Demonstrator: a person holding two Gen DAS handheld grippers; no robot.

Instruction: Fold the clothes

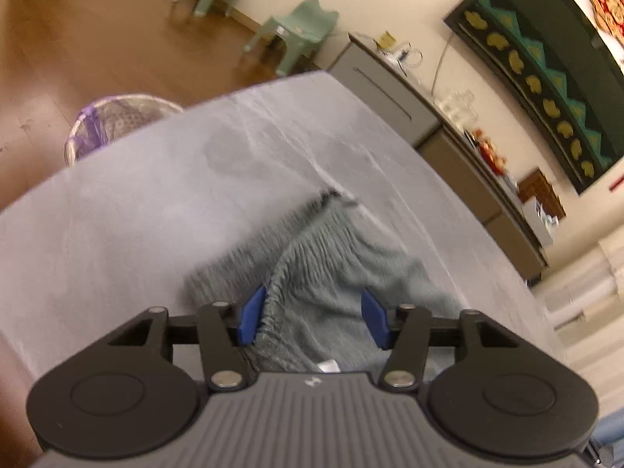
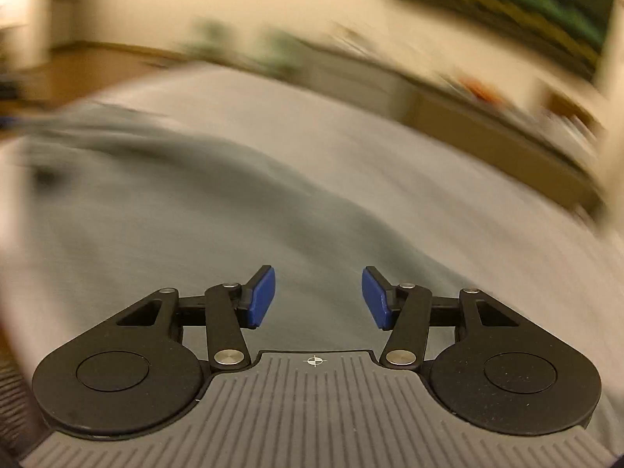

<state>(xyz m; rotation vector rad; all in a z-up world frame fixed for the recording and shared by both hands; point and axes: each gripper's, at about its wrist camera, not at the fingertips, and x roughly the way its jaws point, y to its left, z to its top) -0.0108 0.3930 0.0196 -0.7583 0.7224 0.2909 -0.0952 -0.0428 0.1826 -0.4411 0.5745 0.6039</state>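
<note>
Left gripper (image 1: 312,318) parted over grey shorts (image 1: 331,273), gathered waistband just beside one pad (image 1: 252,314), nothing clamped. Right gripper (image 2: 318,298) likewise apart and empty above the same cloth (image 2: 163,210), view smeared by blur. Further ahead, pale covered surface (image 1: 136,202). Risk: closing on a single layer or bunched elastic, dragging the fold crooked.

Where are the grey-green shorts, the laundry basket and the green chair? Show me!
grey-green shorts (image 1: 335,273): left wrist view, on the cloth just below the gathered waistband.
laundry basket (image 1: 117,117): left wrist view, on its mesh wall behind the table edge.
green chair (image 1: 308,27): left wrist view, on the nearer chair's backrest.
</note>
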